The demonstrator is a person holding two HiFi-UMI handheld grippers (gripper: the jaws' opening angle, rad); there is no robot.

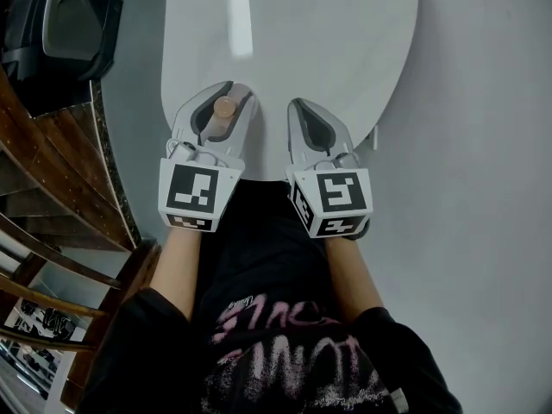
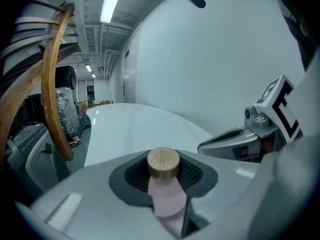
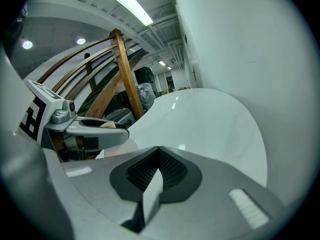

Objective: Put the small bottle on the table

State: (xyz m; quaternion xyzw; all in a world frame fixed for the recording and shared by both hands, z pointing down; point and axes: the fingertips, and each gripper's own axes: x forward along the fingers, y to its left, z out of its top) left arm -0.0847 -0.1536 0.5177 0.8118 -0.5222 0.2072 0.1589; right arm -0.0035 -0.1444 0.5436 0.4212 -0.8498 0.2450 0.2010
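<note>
A small pink bottle [image 2: 167,194] with a round wooden cap [image 1: 225,107] stands upright between the jaws of my left gripper [image 1: 216,110], which is shut on it. The bottle hangs over the near edge of the white oval table [image 1: 345,33]. My right gripper [image 1: 309,121] is just to the right of the left one, shut with nothing between its jaws. In the right gripper view the jaws [image 3: 159,171] meet and the left gripper [image 3: 85,131] shows at the left with the pale bottle behind it.
A wooden curved railing [image 1: 69,171] runs along the left. A black seat or bag [image 1: 60,24] sits at the top left. Grey floor [image 1: 483,188] lies to the right of the table. A ceiling light reflects on the tabletop [image 1: 239,15].
</note>
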